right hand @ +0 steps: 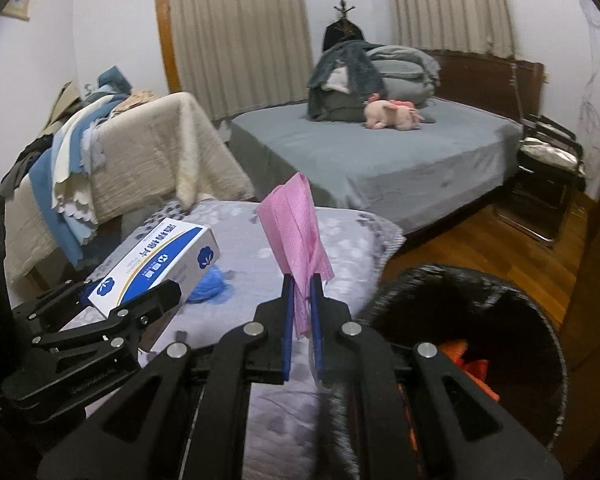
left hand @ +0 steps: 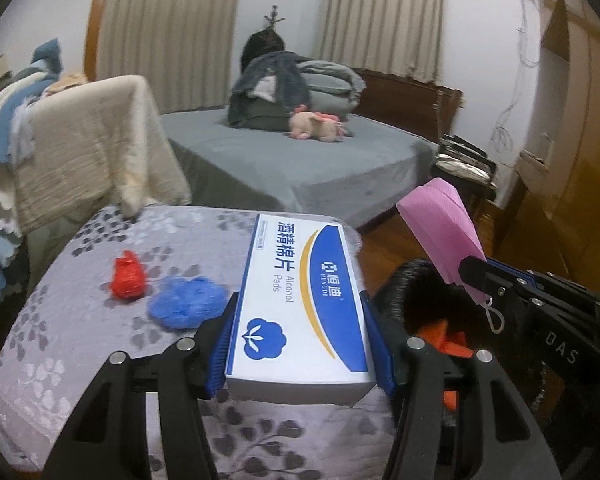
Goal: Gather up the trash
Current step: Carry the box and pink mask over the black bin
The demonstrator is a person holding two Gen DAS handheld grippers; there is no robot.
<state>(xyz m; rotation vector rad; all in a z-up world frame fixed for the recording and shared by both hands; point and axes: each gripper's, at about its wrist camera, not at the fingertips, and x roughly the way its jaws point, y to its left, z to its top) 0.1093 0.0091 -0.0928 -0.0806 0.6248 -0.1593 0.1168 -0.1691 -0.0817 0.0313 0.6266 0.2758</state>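
Trash in hand, two items. Alcohol-pad box [left hand: 300,300], white and blue, fills the lower centre of the left wrist view, clamped by its two long side faces between the blue pads of the left gripper [left hand: 298,336]; the jaws stand part-spread, set by the width of the box. Its long axis runs along the fingers, from the bottom of the frame toward the upper centre, printed face up, the far end pointing at the bed [left hand: 300,168]. Holding the box by its flat sides probably keeps it from twisting as it is carried.

Pink face mask [right hand: 298,236], folded, stands in the centre of the right wrist view, pinched at its lower end by the right gripper [right hand: 302,320], whose pads are pressed together on the thin fabric. Its long axis rises from the fingertips toward the upper centre, leaning slightly left; the free end is uppermost, and an ear loop hangs below the jaws.

Black bin [right hand: 480,320] opens at the lower right of the right wrist view, with orange material inside; both loads are held up off the patterned grey quilt [left hand: 80,320], beside the rim, a placement consistent with dropping them in.

Red crumpled scrap [left hand: 127,276] and blue crumpled scrap [left hand: 186,306] lie on the quilt at left centre of the left wrist view, near each other, apparently still to be collected.
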